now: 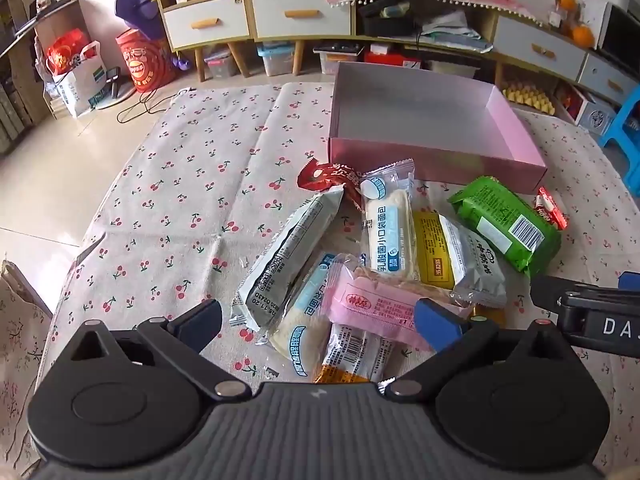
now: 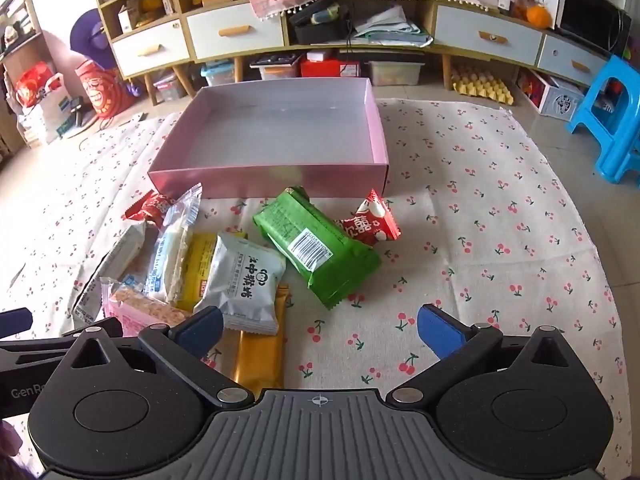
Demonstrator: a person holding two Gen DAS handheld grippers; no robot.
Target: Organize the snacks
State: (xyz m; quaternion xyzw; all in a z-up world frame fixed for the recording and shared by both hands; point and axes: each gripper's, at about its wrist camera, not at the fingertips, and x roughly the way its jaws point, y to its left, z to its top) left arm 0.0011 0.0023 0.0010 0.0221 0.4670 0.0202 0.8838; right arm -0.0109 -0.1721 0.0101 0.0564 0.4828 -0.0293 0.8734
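An empty pink box (image 1: pixel 436 156) (image 2: pixel 272 178) stands on the cherry-print cloth (image 1: pixel 180 184) (image 2: pixel 500 240). In front of it lies a pile of several snack packs. These include a green pack (image 1: pixel 506 224) (image 2: pixel 316 248), a red pack (image 2: pixel 372 222), a pink wafer pack (image 1: pixel 372 308) (image 2: pixel 140 312), a white bread pack (image 1: pixel 390 228), a silver pack (image 2: pixel 244 280) and an orange pack (image 2: pixel 260 356). My left gripper (image 1: pixel 320 320) is open above the near packs. My right gripper (image 2: pixel 320 330) is open above the cloth, right of the pile, and holds nothing.
The cloth covers a low surface on a tiled floor. Behind stand wooden cabinets with drawers (image 2: pixel 236 36), storage bins, bags (image 1: pixel 80 76) and a blue stool (image 2: pixel 612 120). The right gripper's body (image 1: pixel 592 316) shows at the right edge of the left wrist view.
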